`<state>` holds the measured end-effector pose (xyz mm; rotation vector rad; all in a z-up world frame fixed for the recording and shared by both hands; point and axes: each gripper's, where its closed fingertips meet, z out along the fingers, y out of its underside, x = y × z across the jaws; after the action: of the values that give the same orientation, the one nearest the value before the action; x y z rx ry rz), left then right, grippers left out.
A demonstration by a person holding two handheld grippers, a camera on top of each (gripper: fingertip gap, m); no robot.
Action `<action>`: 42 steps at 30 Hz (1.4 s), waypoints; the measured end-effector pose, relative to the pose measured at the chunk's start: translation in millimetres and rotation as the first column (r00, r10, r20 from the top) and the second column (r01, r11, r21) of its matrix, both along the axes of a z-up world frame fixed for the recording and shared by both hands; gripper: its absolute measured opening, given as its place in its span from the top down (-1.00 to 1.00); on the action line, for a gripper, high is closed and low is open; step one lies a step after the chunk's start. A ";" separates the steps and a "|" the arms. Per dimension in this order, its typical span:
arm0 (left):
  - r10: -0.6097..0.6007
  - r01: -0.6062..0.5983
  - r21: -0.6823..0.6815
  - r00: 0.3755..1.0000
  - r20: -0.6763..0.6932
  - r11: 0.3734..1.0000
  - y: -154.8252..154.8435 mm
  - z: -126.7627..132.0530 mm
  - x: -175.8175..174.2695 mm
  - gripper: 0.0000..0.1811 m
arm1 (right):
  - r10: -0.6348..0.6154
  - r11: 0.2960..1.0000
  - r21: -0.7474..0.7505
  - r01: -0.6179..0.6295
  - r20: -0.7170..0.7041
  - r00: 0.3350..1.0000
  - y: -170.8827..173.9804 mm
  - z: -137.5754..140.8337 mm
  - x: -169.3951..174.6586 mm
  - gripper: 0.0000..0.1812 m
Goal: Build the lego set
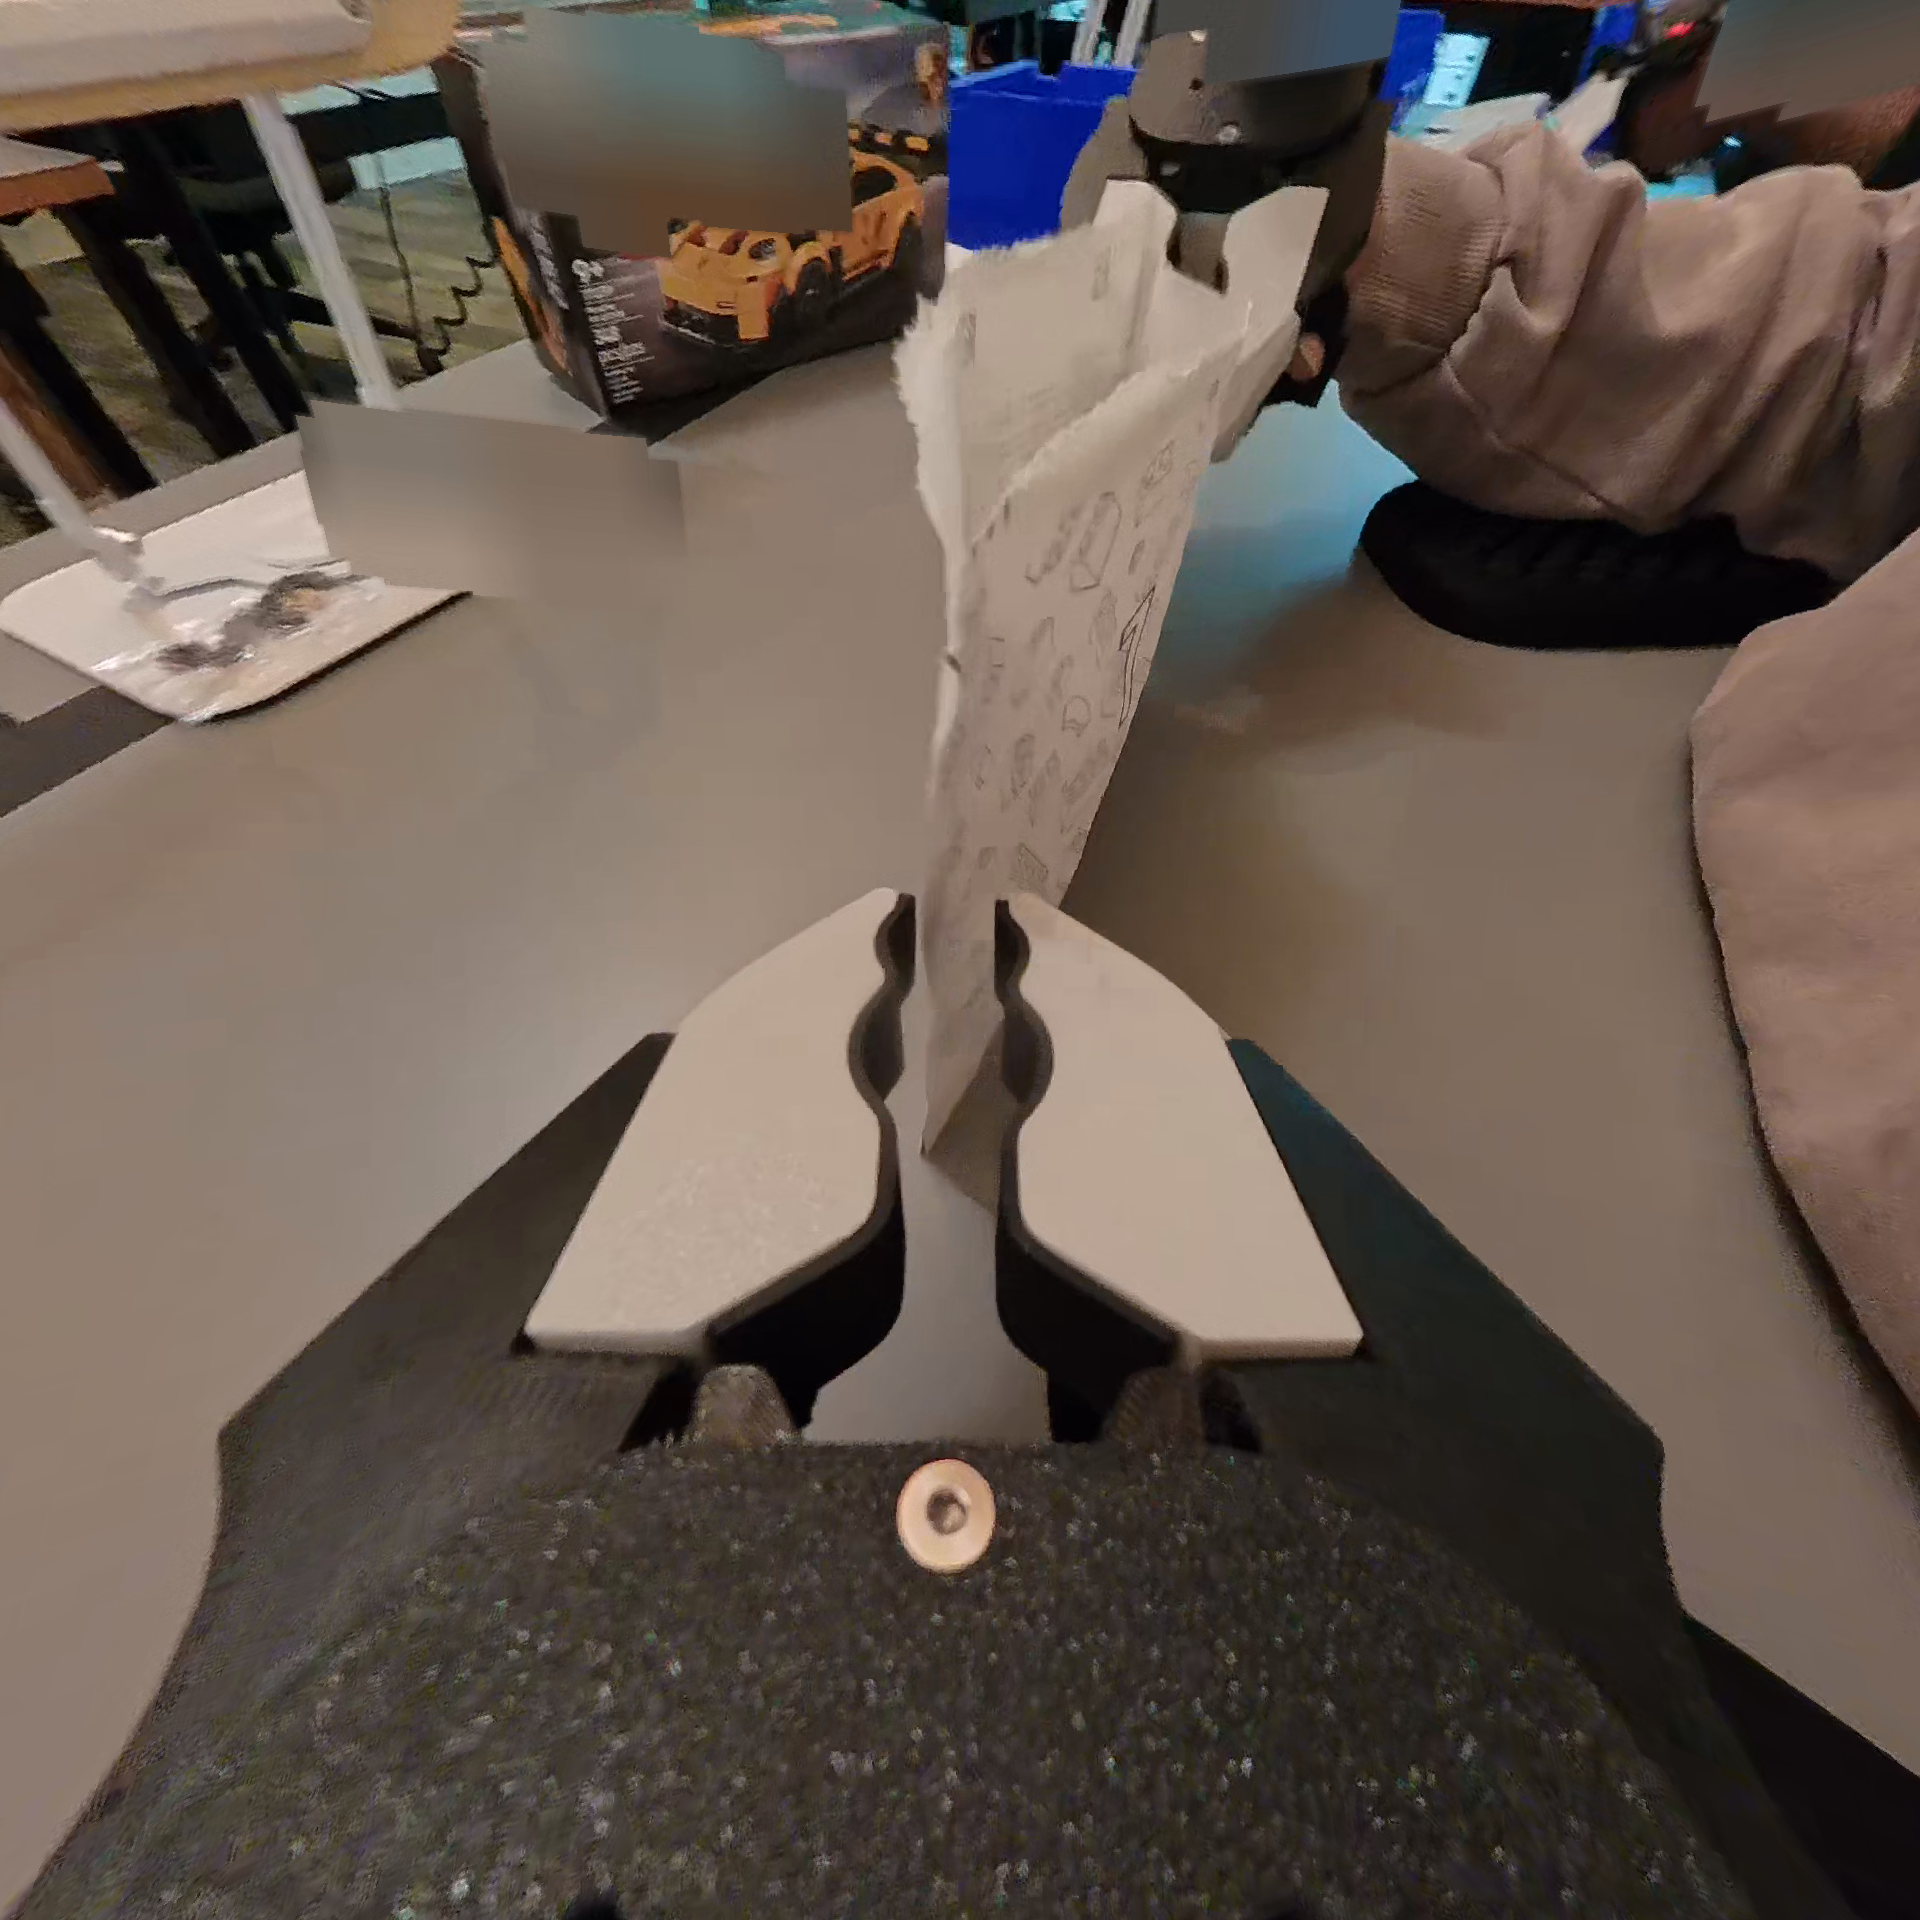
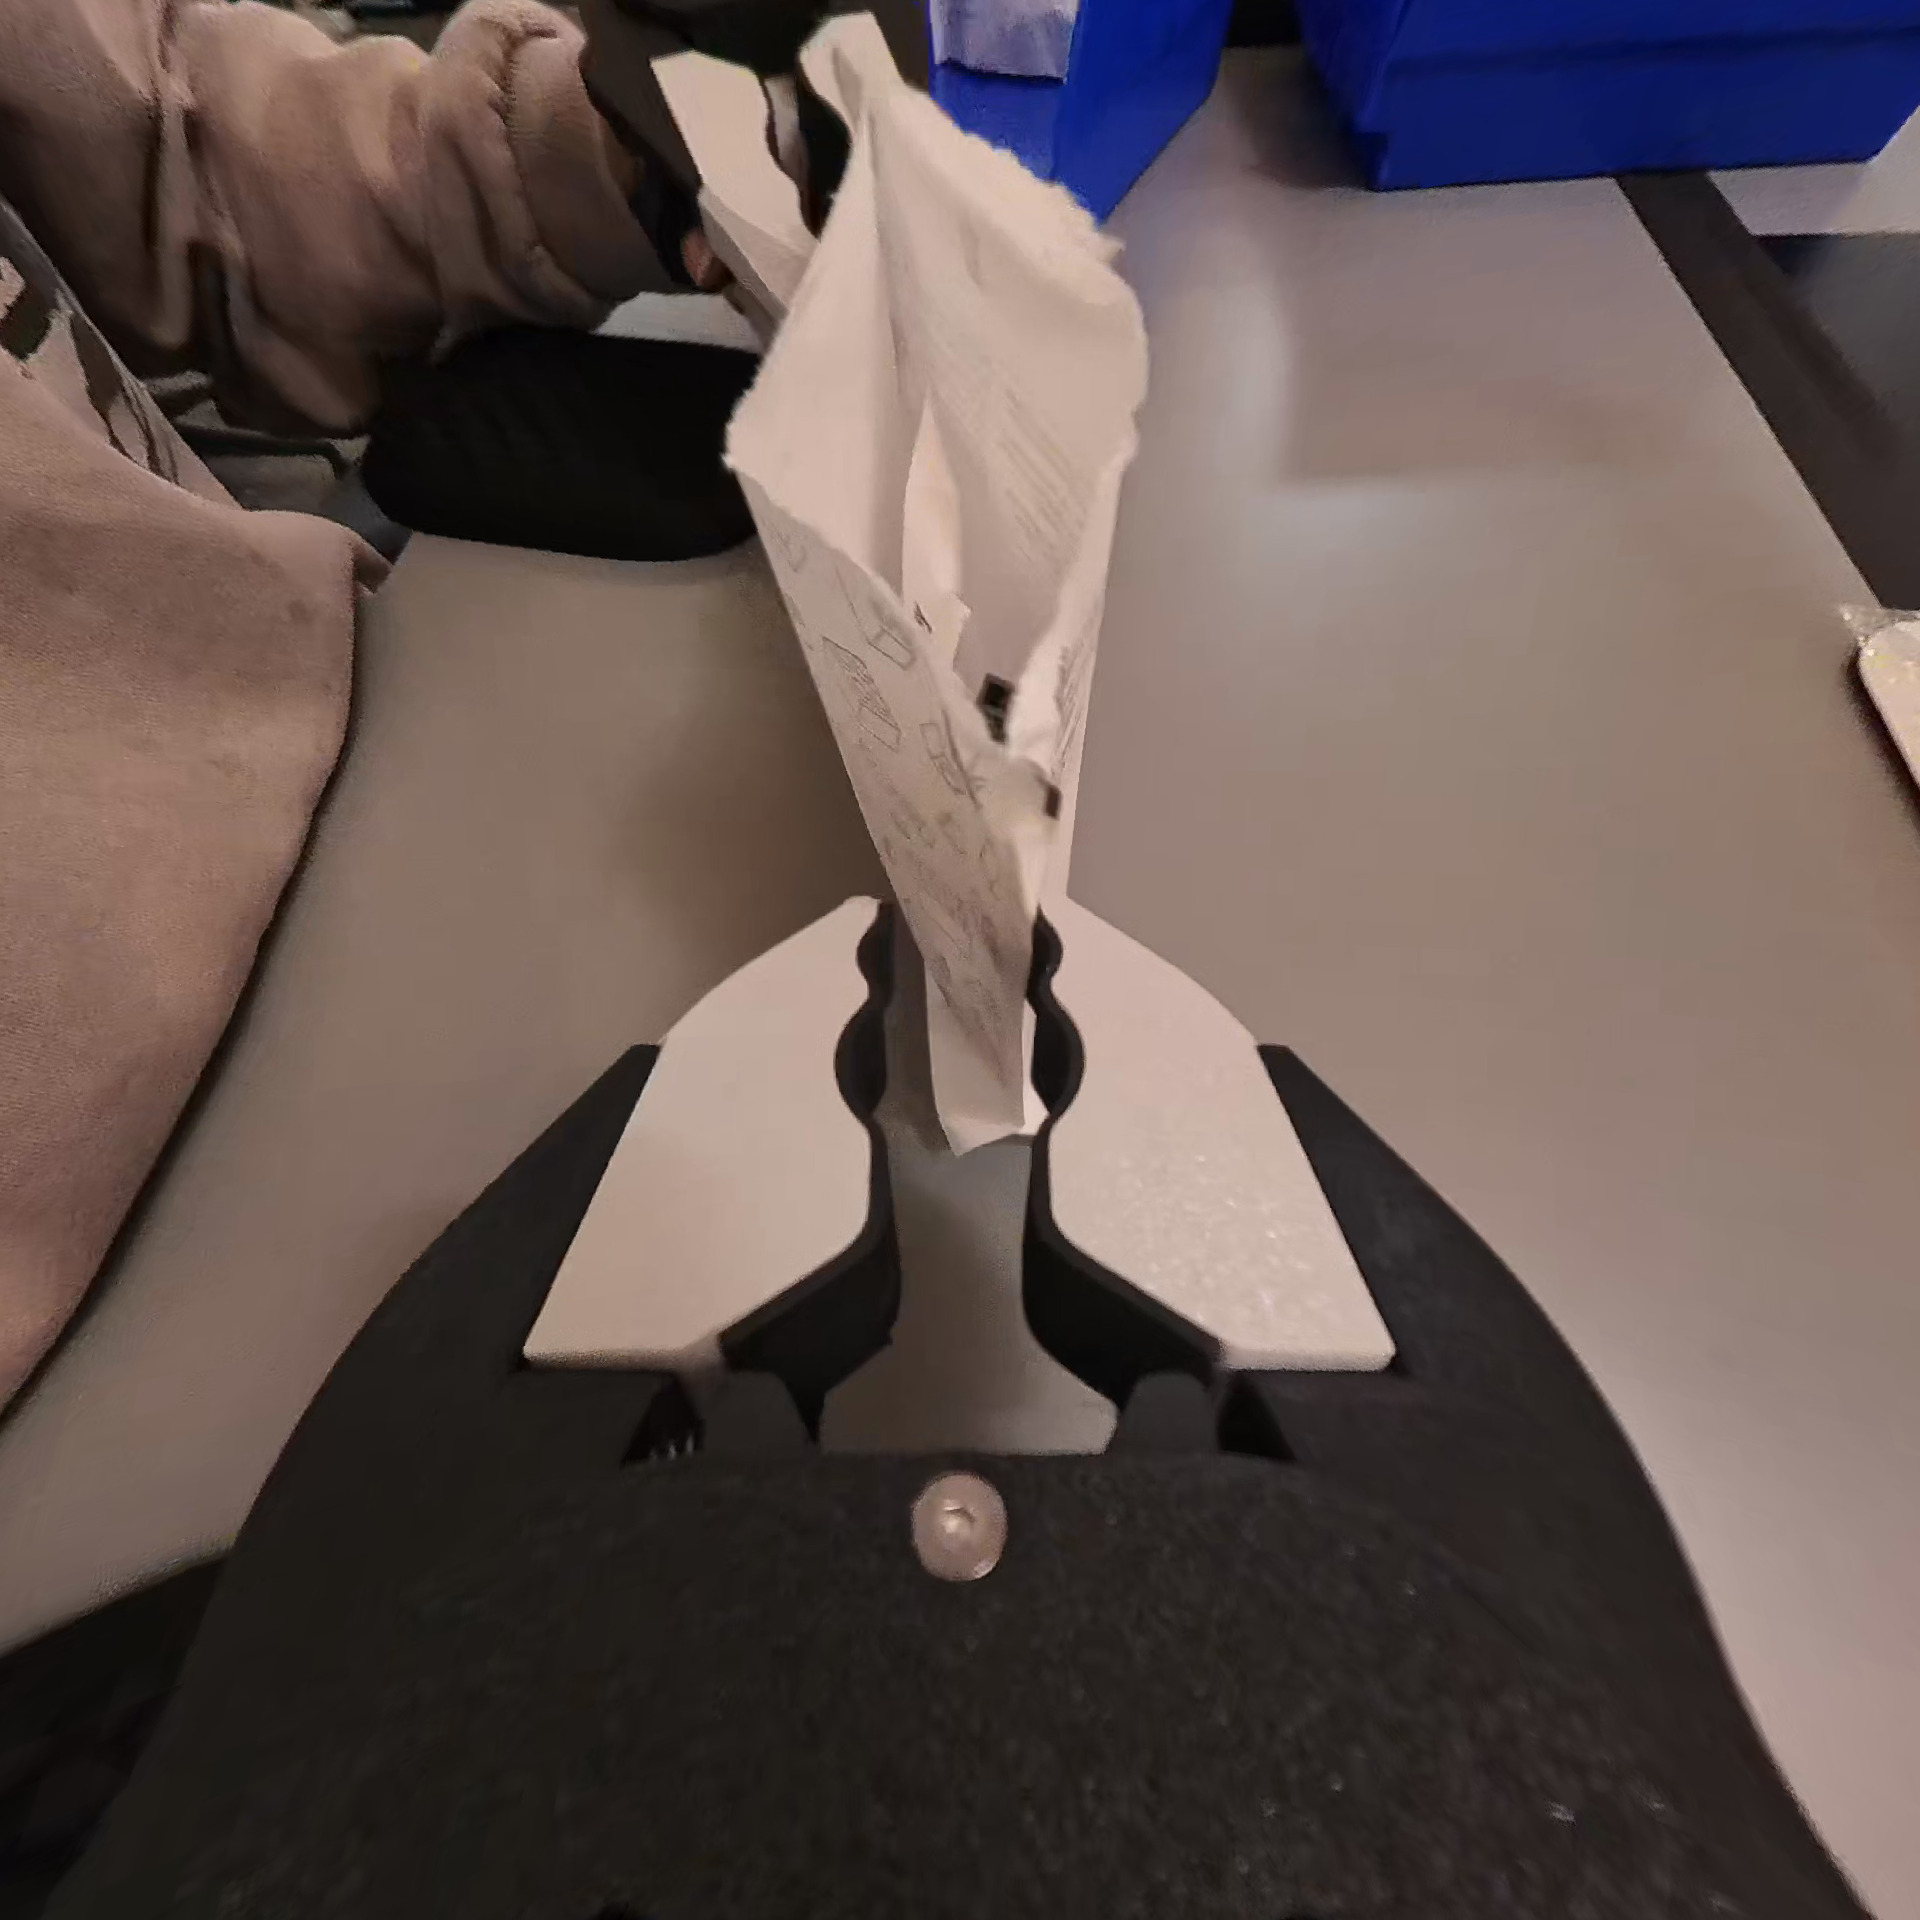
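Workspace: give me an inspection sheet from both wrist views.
Surface: grey table, mostly bare.
Job's things: white paper bag, torn open, stretched in the air between both grippers; small dark pieces show inside it; set box with a yellow car pictured stands at the far edge.
Clutter: card with plastic wrap; black pad under a sleeve.
Grippers: left gripper and right gripper each pinch one end of the bag.
Cables: nothing seen.
Surroundings: blue bins, other tables.

left gripper [image 1: 958, 914] nearly closed, right gripper [image 2: 961, 920] likewise, seemingly facing each other
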<state>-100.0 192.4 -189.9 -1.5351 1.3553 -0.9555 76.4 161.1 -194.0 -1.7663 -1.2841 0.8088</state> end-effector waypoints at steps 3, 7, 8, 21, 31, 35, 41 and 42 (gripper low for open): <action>0.098 -0.100 0.029 0.994 0.042 0.995 -1.2 24.4 -22.9 0.79 | 0.003 1.000 0.013 -0.003 -0.008 1.000 -1.1 4.7 -1.6 0.67; 0.351 -0.353 0.161 0.936 0.039 0.922 10.5 69.6 -73.0 0.75 | -0.004 0.999 0.043 0.007 -0.065 0.998 -1.9 22.0 -2.1 0.55; 0.432 -0.428 0.203 0.902 0.030 0.881 16.1 83.0 -90.8 0.76 | -0.010 0.998 0.055 0.015 -0.093 0.996 -1.6 29.5 -1.6 0.53; 0.926 -0.969 -0.070 0.245 -0.287 0.235 40.1 50.0 -364.6 0.31 | -0.137 0.979 0.105 0.173 -0.280 0.950 19.5 73.2 20.7 0.58; 0.896 -0.996 -0.026 0.086 -0.436 0.083 72.4 14.1 -398.7 0.28 | -0.199 0.965 0.117 0.235 -0.258 0.945 27.6 71.1 29.7 0.62; 0.857 -0.996 -0.020 0.081 -0.508 0.082 71.8 7.4 -400.4 0.29 | -0.206 0.964 0.118 0.240 -0.245 0.947 28.4 68.1 30.2 0.62; 0.811 -0.998 0.028 0.033 -0.585 0.060 70.9 -4.0 -421.7 0.74 | -0.210 0.966 0.098 0.240 -0.251 0.945 31.1 64.2 30.1 0.63; 0.812 -0.998 0.019 0.037 -0.583 0.059 70.6 -4.3 -421.7 0.75 | -0.210 0.966 0.098 0.240 -0.249 0.946 30.8 63.4 30.1 0.63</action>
<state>-521.7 263.0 -194.1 -2.5378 -0.0205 0.1214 106.6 191.8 -130.6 -1.6247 -0.9362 0.7632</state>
